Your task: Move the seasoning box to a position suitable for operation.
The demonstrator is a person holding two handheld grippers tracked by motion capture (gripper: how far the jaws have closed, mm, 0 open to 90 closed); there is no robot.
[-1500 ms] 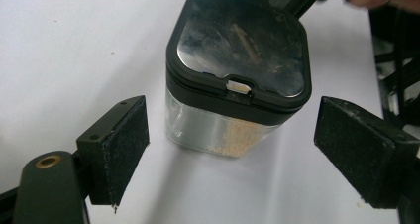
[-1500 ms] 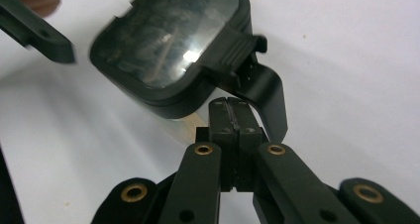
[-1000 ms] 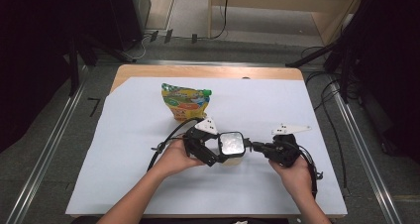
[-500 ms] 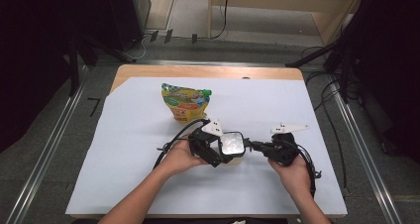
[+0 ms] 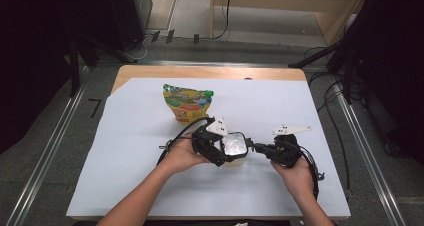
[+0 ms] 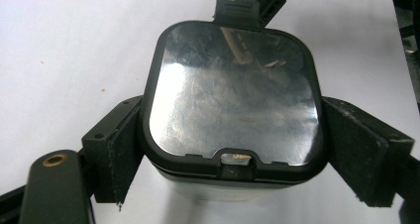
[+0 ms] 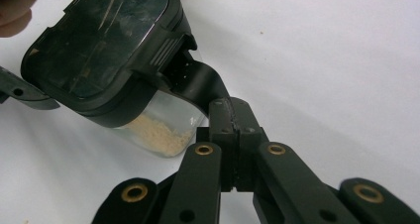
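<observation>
A clear container [image 5: 234,147] with a black mirror-topped lid [image 6: 233,100] stands on the white sheet, with tan powder [image 7: 158,135] at its bottom. My left gripper [image 5: 231,152] is shut on it. Its fingers [image 6: 116,149] press both sides just under the lid. My right gripper [image 7: 230,117] comes in from the right. It is shut on the black tab [image 7: 200,83] that sticks out from the lid's edge, and in the high view its tips [image 5: 257,148] meet the container's right side.
A colourful snack pouch [image 5: 187,102] with a green cap stands behind the container, toward the table's far side. White paper [image 5: 125,176] covers the wooden table [image 5: 150,71]. Cables trail from both grippers.
The left hand has edged slightly to the right with the container. The right gripper has stayed put on the tab.
</observation>
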